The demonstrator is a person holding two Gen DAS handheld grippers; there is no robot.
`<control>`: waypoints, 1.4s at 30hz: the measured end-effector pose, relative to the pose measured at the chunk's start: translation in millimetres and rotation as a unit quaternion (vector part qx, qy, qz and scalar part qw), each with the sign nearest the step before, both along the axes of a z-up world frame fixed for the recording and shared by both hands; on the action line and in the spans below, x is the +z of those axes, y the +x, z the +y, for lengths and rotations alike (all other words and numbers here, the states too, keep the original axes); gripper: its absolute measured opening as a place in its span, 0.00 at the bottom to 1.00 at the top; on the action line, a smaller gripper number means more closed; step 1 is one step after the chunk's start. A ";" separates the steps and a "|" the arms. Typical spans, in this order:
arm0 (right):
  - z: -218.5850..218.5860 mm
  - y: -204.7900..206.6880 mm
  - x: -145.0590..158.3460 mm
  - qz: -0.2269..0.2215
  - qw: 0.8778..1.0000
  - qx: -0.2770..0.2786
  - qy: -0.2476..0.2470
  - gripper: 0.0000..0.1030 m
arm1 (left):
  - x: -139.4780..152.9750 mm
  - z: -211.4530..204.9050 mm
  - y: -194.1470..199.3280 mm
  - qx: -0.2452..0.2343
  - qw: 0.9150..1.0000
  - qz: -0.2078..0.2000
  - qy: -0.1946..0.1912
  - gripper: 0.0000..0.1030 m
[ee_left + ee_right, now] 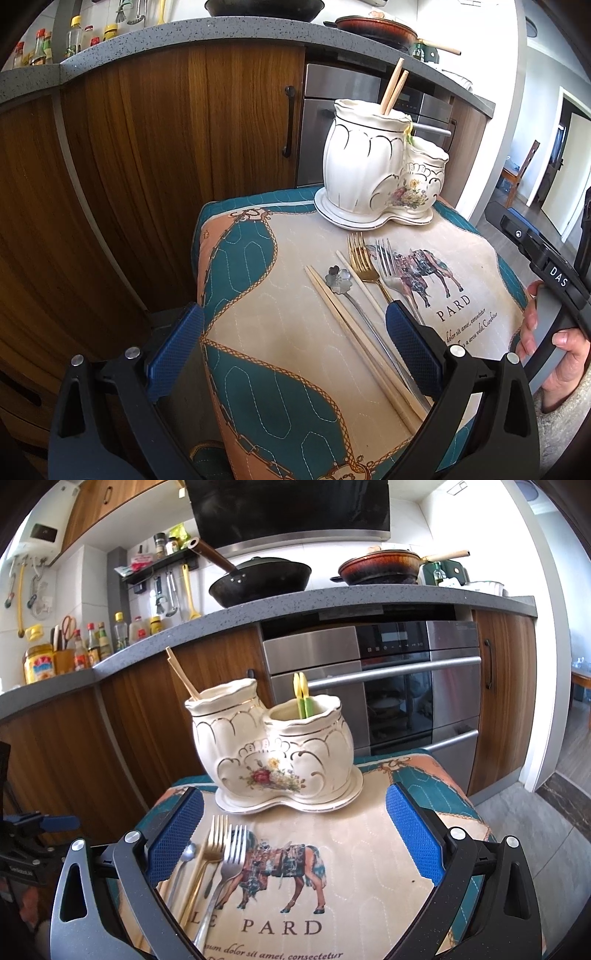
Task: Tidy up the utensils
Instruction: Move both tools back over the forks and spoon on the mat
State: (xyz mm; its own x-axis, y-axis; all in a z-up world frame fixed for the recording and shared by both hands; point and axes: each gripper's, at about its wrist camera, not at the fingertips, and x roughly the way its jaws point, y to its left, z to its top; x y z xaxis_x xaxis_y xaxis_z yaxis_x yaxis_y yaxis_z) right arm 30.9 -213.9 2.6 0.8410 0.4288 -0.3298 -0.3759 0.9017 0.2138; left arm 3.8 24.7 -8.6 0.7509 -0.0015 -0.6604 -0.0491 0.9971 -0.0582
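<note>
Holding both tools spread and empty, we hover over the cushion (424,786), where the loose cutlery lies side by side near its left part: a pair of chopsticks (354,332), a flower-headed spoon (338,276), a gold fork (364,258) and a silver fork (388,260), all pointing toward the ceramic holder (273,749) at the far edge. Our left gripper (295,350) sits low with its jaws wide apart around the chopsticks and spoon handle, probably lined up for the next pick; our right gripper (295,834) is equally released, aimed at the holder. One pocket already keeps two wooden chopsticks (393,86), the smaller a green-and-yellow piece (303,698) we cannot identify. Handle ends vanish beneath the left gripper's right pad, so their full length stays hidden.
</note>
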 end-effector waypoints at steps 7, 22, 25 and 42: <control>-1.3 1.5 -0.8 0.002 1.000 -0.003 -0.003 0.95 | -5.6 -4.5 1.6 -0.013 1.000 0.020 -0.006 0.94; -12.1 10.3 -5.7 0.034 0.999 -0.015 0.025 0.95 | -26.4 -28.0 16.1 -0.052 0.993 0.101 -0.024 0.49; -12.4 9.8 -5.3 0.033 0.999 -0.015 0.024 0.95 | -35.2 -37.2 19.9 -0.064 0.991 0.116 -0.028 0.44; -5.9 9.4 -4.3 0.043 0.999 -0.001 0.006 0.95 | -47.0 -35.4 46.9 -0.039 0.989 0.144 0.003 0.25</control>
